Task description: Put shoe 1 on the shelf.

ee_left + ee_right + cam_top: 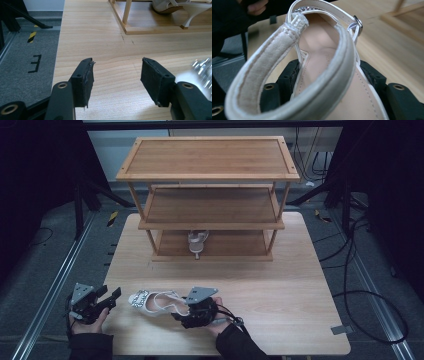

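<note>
Near the counter's (280, 285) front edge, the right hand-held gripper (192, 312) clamps the heel end of a white sandal (155, 301), while the left hand-held gripper (107, 299) waits beside its toe, jaws wide apart and empty. Judging by that rear-only grip, the toe could sag or twist loose when lifted toward the shelf rack (207, 195), where its mate (197, 241) sits. No brand or writing is legible.

Your right gripper (192, 312) covers the heel of the white sandal (156, 302), whose jewelled toe (203, 68) blurs.
</note>
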Tool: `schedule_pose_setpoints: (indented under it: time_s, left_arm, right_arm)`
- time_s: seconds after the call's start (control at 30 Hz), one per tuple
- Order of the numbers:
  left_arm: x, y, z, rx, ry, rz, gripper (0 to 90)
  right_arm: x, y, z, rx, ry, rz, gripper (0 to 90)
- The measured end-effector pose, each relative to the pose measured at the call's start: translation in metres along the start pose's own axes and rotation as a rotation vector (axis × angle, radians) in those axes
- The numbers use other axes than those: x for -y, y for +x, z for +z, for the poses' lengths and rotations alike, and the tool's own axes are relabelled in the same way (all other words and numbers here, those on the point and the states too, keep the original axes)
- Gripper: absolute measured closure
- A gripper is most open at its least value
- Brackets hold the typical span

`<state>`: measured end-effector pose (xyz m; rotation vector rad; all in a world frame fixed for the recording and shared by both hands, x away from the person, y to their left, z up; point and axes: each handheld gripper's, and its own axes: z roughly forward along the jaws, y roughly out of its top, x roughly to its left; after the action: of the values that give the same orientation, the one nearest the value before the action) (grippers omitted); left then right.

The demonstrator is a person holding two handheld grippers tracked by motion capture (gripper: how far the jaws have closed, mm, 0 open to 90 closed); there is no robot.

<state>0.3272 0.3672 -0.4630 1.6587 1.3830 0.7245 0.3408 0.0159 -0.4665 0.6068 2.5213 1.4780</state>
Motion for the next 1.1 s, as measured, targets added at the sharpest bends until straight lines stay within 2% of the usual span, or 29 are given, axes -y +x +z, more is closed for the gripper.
schedule_pose_setpoints:
  time_s: [0.3, 0.37, 0.73, 0.9, 0.97, 1.03, 1.1]
  left_arm:
    - [0.000, 0.000, 0.000, -0.001, 0.003, 0.006, 42.4]
    - [0.000, 0.000, 0.000, 0.000, 0.003, 0.006, 42.4]
    - [0.001, 0.000, 0.000, 0.003, 0.001, 0.002, 42.4]
    - [0.000, -0.001, 0.001, 0.002, 0.003, 0.007, 42.4]
    - [0.000, -0.001, 0.001, 0.002, 0.005, 0.009, 42.4]
    - [0.000, -0.002, 0.002, 0.003, 0.005, 0.010, 42.4]
    - [0.000, -0.002, 0.002, 0.004, 0.008, 0.011, 42.3]
  right_arm:
    - [0.007, -0.013, -0.044, 0.123, -0.018, 0.032, 42.1]
    - [0.008, -0.017, -0.054, 0.142, -0.032, 0.052, 42.0]
    - [0.010, -0.036, -0.092, 0.270, -0.082, 0.108, 42.0]
    - [0.013, -0.053, -0.113, 0.350, -0.138, 0.171, 42.0]
    - [0.014, -0.062, -0.120, 0.405, -0.148, 0.191, 42.0]
    - [0.014, -0.071, -0.122, 0.462, -0.150, 0.199, 42.0]
    - [0.014, -0.079, -0.121, 0.498, -0.158, 0.221, 42.0]
